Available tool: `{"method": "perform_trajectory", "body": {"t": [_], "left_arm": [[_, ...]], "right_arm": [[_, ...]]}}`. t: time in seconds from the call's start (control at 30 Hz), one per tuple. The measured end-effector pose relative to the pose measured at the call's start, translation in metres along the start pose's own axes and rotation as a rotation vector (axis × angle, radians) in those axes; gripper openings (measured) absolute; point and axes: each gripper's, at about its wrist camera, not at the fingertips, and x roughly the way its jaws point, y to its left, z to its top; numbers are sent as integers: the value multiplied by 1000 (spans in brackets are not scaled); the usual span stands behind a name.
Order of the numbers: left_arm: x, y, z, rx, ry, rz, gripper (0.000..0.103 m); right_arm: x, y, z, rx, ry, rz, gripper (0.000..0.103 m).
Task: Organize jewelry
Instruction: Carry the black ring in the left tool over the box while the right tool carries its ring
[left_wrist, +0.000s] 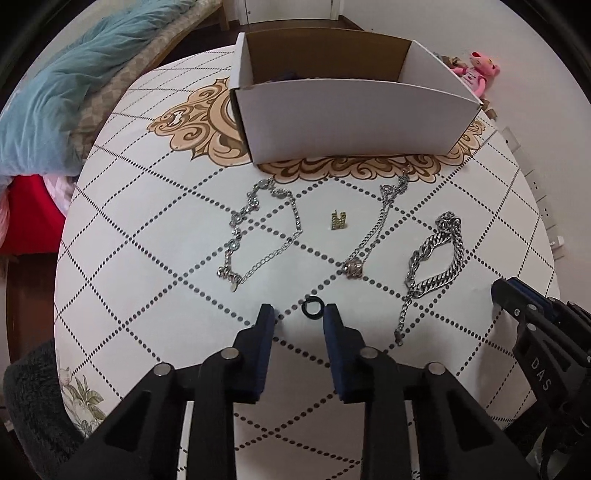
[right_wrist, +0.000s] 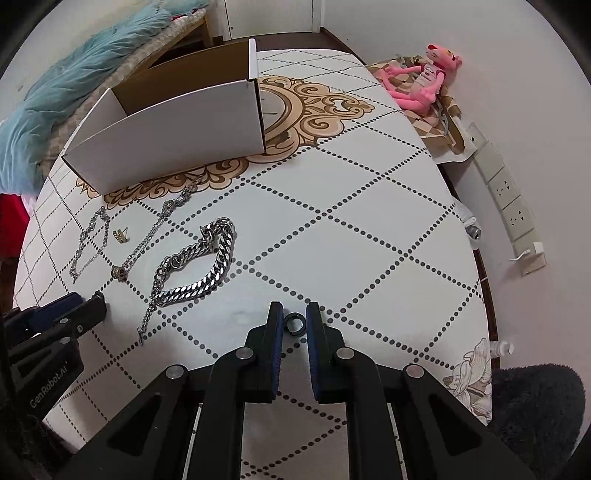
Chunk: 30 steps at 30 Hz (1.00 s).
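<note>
My left gripper (left_wrist: 299, 314) points down at the table, open, with a small black ring (left_wrist: 313, 307) lying flat between its tips, close to the right-hand one. My right gripper (right_wrist: 294, 314) is shut on a second small black ring (right_wrist: 294, 322), held snugly between both blue pads. Beyond the grippers lie a crystal-link silver necklace (left_wrist: 258, 229), a gold letter charm (left_wrist: 339, 220), a thin chain with a bead (left_wrist: 369, 236) and a heavy silver curb chain (right_wrist: 199, 262). The open white cardboard box (left_wrist: 351, 118) stands at the far side.
The round table (right_wrist: 369, 229) has a white dotted-diamond cloth. A pink plush toy (right_wrist: 421, 81) and wall sockets (right_wrist: 513, 206) sit to the right, a teal blanket (left_wrist: 62, 96) on a bench to the left. A dark fuzzy seat (right_wrist: 535, 398) is near the table's edge.
</note>
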Motion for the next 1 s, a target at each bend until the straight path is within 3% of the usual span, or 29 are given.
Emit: {"method": "perform_trajectory", "body": {"t": [0.13, 0.47, 0.77, 1.0], "left_arm": [[1, 0, 1, 3, -11, -6, 11], [-1, 12, 3, -2, -31, -31, 9], [-40, 9, 11, 27, -123, -43, 9], [-79, 12, 37, 12, -214, -81, 9]], "right_arm": [[-1, 1, -2, 1, 1, -2, 13], [-4, -2, -2, 15, -3, 7, 13], [-28, -3, 5, 31, -50, 41, 13], [-64, 2, 34, 39, -136, 105, 13]]}}
